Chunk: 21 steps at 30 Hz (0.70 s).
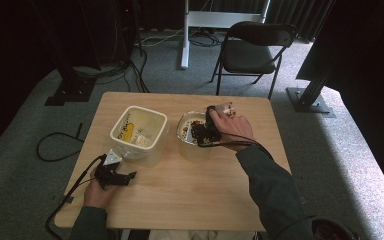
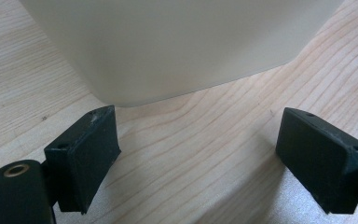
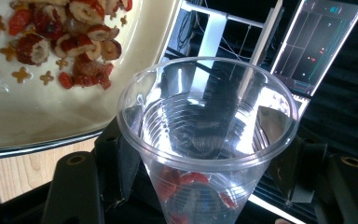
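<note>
Over the round cream bowl of dried red fruit and small tan cereal pieces [image 1: 187, 131], your right gripper [image 1: 211, 131] is clamped on a clear ribbed plastic cup [image 3: 208, 140]. Right gripper view: both black jaws press the cup's sides below the rim, mouth tipped toward the camera. A few red pieces sit low in the cup, but the jaws and the bottom edge of the frame cut off its base. The bowl [image 3: 51, 112] sits just beside the cup, upper left, cropped by the frame. Whether cup and bowl touch, you can't tell.

High view: your right hand [image 1: 232, 127] covers most of the right gripper and the cup, so only a pale sliver shows near the fingers. Bowl contents are too small to sort out from there.

Your left gripper [image 1: 114, 175] rests low near the table's front left edge, jaws spread wide, nothing between them. Left gripper view: bare light wooden table [image 2: 205, 154] between the jaws, and the wall of the translucent white square plastic container [image 2: 177, 42] just ahead, close but clear of the jaw tips. Its top is cut off there. High view shows the container [image 1: 139, 129] open, with yellow-printed contents that are blurred.
</note>
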Motion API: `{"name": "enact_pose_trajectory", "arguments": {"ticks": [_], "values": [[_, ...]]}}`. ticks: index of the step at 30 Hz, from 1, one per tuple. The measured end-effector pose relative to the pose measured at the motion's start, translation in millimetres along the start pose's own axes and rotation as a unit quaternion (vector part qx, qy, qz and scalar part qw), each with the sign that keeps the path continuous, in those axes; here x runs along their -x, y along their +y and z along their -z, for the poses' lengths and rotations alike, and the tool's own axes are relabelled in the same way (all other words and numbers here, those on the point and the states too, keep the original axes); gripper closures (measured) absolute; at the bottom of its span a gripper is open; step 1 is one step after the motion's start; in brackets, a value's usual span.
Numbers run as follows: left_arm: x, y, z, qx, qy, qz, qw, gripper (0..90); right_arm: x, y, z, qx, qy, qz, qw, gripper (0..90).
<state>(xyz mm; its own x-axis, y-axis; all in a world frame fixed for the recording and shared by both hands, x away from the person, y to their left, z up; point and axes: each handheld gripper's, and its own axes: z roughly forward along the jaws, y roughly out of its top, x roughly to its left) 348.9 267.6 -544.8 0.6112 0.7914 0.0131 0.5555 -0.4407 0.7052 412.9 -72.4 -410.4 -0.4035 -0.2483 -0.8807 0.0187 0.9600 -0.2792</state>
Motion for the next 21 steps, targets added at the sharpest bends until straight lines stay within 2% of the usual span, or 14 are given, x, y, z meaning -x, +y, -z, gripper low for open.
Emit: {"name": "enact_pose_trajectory", "arguments": {"ticks": [2,6,10,13,14,17,19,21], "values": [[0.0,0.0,0.0,0.0,0.0,0.0,1.0,13.6,-0.8,2.0,3.9,0.015,0.002,0.003,0.9999,33.9],[0.0,0.0,0.0,0.0,0.0,0.0,1.0,13.6,1.8,2.4,0.7,0.0,-0.005,-0.01,0.9999,33.8],[0.0,0.0,0.0,0.0,0.0,0.0,1.0,13.6,0.1,3.7,4.9,0.018,-0.001,-0.001,0.9998,33.9],[0.0,0.0,0.0,0.0,0.0,0.0,1.0,13.6,4.2,0.7,-1.0,-0.005,-0.007,-0.012,0.9999,33.8],[0.0,0.0,0.0,0.0,0.0,0.0,1.0,13.6,3.9,1.4,0.2,-0.003,-0.007,-0.014,0.9999,33.8],[0.0,0.0,0.0,0.0,0.0,0.0,1.0,13.6,2.4,5.6,10.0,0.033,-0.002,-0.01,0.9994,33.8],[0.0,0.0,0.0,0.0,0.0,0.0,1.0,13.6,5.7,3.7,7.2,0.02,-0.01,-0.022,0.9995,33.8],[0.0,0.0,0.0,0.0,0.0,0.0,1.0,13.6,8.6,0.7,2.0,-0.005,-0.013,-0.032,0.9994,33.8]]}}
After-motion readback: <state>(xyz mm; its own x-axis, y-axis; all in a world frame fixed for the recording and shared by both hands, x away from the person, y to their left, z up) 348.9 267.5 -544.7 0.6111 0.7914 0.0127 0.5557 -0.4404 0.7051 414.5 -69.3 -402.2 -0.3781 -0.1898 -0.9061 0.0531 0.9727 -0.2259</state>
